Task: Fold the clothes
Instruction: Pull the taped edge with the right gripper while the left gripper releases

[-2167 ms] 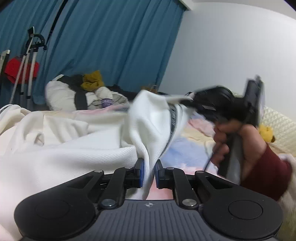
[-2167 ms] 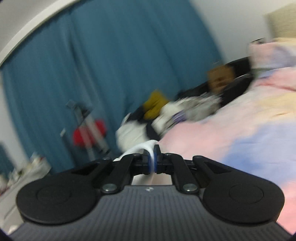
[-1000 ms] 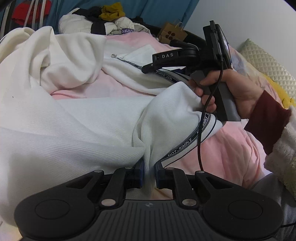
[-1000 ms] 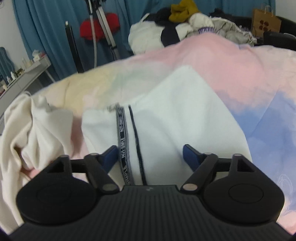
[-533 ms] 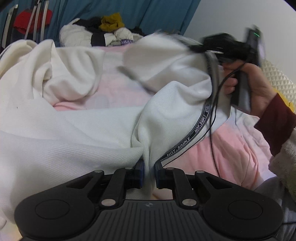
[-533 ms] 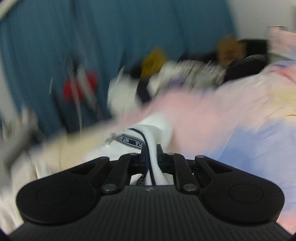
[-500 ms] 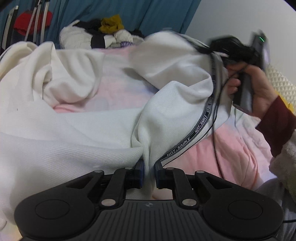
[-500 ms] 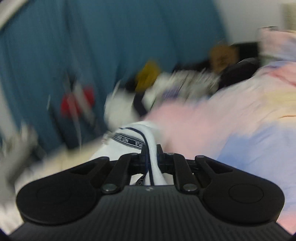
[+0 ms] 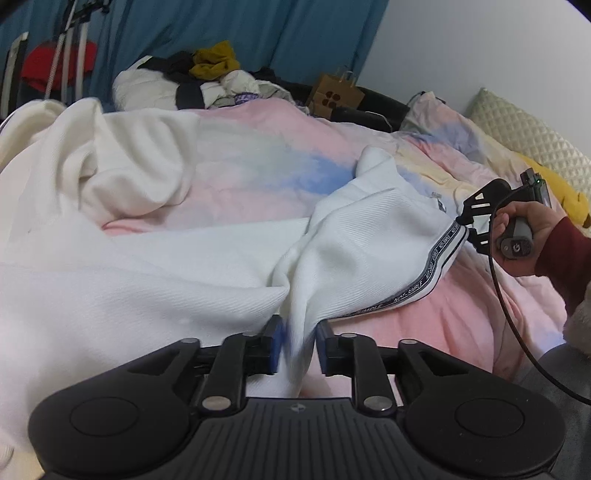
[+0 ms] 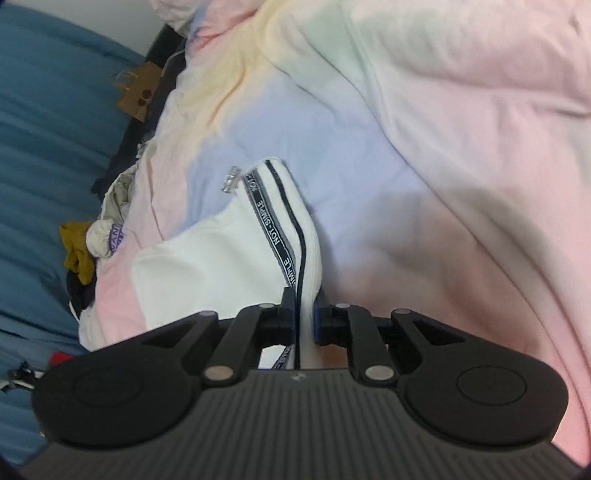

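A white garment with a black "NOT-SIMPLE" tape along its edge lies across the bed. In the left wrist view my left gripper has a bunched fold of it between its jaws. The jaws are opening, the cloth there is blurred, and a sliver of pink shows beside the right pad. My right gripper, held by a hand in a dark red sleeve, grips the taped edge at the right. In the right wrist view the right gripper is shut on that taped edge, and the picture is rolled sideways.
A pastel pink and blue bedspread lies under everything. A cream garment is heaped at the left. At the far side are a pile of clothes, a paper bag and a blue curtain. A quilted pillow lies at the right.
The right gripper carried the taped edge from up high down to the right, spreading that part over the bed, and its view rolled. The left jaws have parted a little.
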{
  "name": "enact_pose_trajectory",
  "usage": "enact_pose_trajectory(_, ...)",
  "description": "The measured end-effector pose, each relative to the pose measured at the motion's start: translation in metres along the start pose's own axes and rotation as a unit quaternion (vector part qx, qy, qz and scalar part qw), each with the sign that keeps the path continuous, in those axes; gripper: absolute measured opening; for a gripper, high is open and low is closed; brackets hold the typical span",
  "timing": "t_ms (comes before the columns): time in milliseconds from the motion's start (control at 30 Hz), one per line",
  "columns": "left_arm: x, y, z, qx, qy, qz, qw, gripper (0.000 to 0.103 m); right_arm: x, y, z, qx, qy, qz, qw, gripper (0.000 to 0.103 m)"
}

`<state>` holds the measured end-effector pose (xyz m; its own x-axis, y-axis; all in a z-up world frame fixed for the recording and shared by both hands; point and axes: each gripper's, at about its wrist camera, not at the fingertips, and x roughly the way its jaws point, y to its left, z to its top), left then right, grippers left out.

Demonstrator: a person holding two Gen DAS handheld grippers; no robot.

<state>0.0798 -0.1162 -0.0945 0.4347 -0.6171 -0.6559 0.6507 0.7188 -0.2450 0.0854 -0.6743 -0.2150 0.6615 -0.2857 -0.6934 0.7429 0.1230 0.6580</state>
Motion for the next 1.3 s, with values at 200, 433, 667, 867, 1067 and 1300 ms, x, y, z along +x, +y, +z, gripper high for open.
enact_pose_trajectory(200, -0.035, 0.013, -0.005, -0.087, 0.019, 0.019, 0.9958, 0.053, -0.006, 0.022, -0.013, -0.081, -0.035, -0.010, 0.996, 0.013)
enact_pose_trajectory(433, -0.094, 0.075, -0.024, -0.321, 0.045, 0.051, 0.9447, 0.079, -0.017, 0.025, -0.005, -0.104, -0.054, 0.008, 0.993, 0.012)
enact_pose_trajectory(667, -0.141, 0.156, -0.057, -0.509, 0.049, 0.137, 0.8483, 0.079, -0.018, 0.031, -0.002, -0.111, -0.079, 0.017, 0.990, 0.011)
enact_pose_trajectory(867, -0.182, 0.193, -0.065, -0.595, -0.005, 0.115, 0.7953, 0.079, -0.019, 0.031, -0.001, -0.117, -0.084, 0.013, 0.989, 0.011)
enact_pose_trajectory(1067, -0.231, 0.235, -0.043, -0.581, -0.098, 0.152, 0.7936, 0.081, -0.018, 0.034, -0.003, -0.127, -0.084, 0.001, 0.988, 0.011)
enact_pose_trajectory(1300, -0.232, 0.347, -0.031, -0.563, -0.181, 0.221, 0.7757, 0.077, -0.014, 0.038, -0.006, -0.139, -0.088, -0.013, 0.986, 0.011)
